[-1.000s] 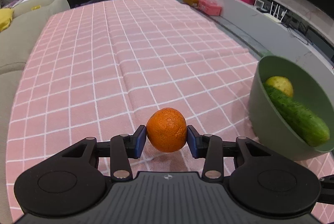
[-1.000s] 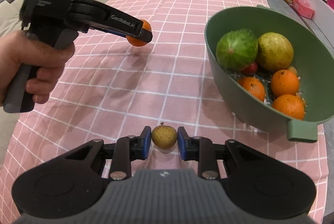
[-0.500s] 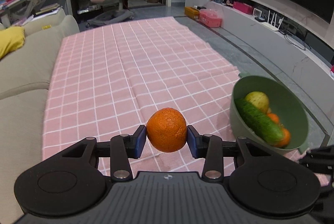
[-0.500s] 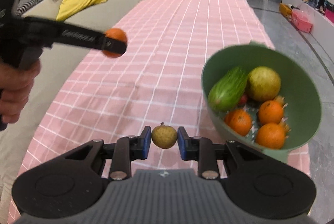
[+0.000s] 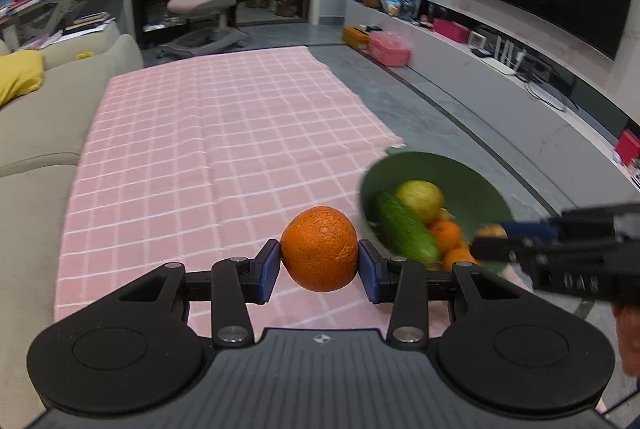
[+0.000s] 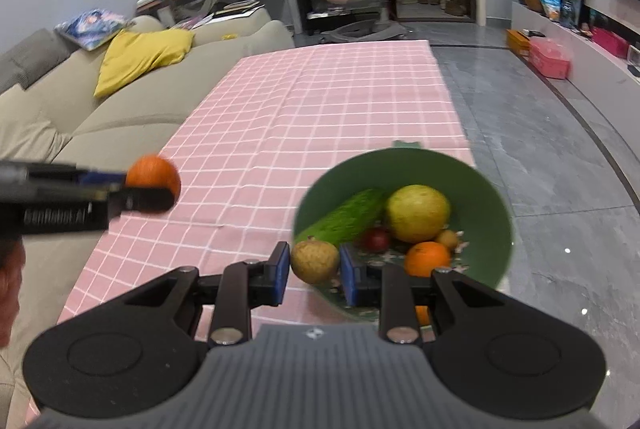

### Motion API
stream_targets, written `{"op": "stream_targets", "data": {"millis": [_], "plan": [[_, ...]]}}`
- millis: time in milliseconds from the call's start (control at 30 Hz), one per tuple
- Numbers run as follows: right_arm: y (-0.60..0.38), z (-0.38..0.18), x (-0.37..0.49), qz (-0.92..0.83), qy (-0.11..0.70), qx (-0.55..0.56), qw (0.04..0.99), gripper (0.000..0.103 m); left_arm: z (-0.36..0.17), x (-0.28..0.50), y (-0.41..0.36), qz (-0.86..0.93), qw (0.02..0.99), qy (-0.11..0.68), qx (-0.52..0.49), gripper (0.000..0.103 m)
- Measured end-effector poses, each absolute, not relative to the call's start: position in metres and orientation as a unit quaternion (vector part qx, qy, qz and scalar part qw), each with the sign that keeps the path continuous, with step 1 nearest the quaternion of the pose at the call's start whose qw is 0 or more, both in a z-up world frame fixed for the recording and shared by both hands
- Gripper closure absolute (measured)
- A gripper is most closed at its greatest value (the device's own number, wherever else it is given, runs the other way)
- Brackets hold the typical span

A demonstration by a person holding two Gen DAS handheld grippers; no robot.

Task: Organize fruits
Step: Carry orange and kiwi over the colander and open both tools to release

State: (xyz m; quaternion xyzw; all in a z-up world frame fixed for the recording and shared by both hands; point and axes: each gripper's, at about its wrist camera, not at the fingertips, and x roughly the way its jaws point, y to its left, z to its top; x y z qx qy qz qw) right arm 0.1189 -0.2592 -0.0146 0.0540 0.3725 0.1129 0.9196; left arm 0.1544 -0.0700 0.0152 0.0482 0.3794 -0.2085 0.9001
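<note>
My left gripper [image 5: 319, 266] is shut on an orange [image 5: 319, 248] and holds it high above the pink checked cloth [image 5: 224, 149]; it also shows at the left of the right wrist view [image 6: 154, 185]. My right gripper [image 6: 314, 267] is shut on a small brown fruit [image 6: 315, 259], held above the near edge of the green bowl [image 6: 492, 197]. The bowl [image 5: 452, 175] holds a cucumber [image 6: 344, 219], a yellow-green fruit [image 6: 418, 213], oranges [image 6: 426, 259] and a small red fruit [image 6: 376, 239].
A beige sofa [image 6: 120, 109] with a yellow cushion [image 6: 140, 57] runs along the cloth's left side. Grey floor [image 6: 540, 169] lies right of the bowl. A low TV bench [image 5: 500, 77] and a pink chair [image 5: 208, 1] stand further off.
Both grippers have risen well above the table with their fruits. The bowl now looks smaller and lower, and my right gripper's fruit now sits over the bowl's near edge.
</note>
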Motion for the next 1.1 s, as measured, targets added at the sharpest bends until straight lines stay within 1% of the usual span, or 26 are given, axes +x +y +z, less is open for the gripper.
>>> {"op": "stream_targets", "data": {"millis": [333,533,800,1100], "plan": [[-0.333,-0.012,0.135,0.067,0.369,0.099,0.922,0.079,0.005,0.156,-0.145,-0.265,0.882,0.38,0.088,0.056],[-0.354,-0.015,0.144,0.054,0.371,0.108,0.921,0.08,-0.007,0.161,-0.184,-0.284,0.87,0.382,0.123,0.056],[-0.364,-0.023,0.156,0.047,0.375,0.113,0.919,0.08,-0.02,0.164,-0.211,-0.294,0.862,0.387,0.146,0.056],[-0.361,-0.04,0.174,0.037,0.394,0.102,0.913,0.08,-0.043,0.168,-0.225,-0.279,0.851,0.415,0.163,0.056]]}}
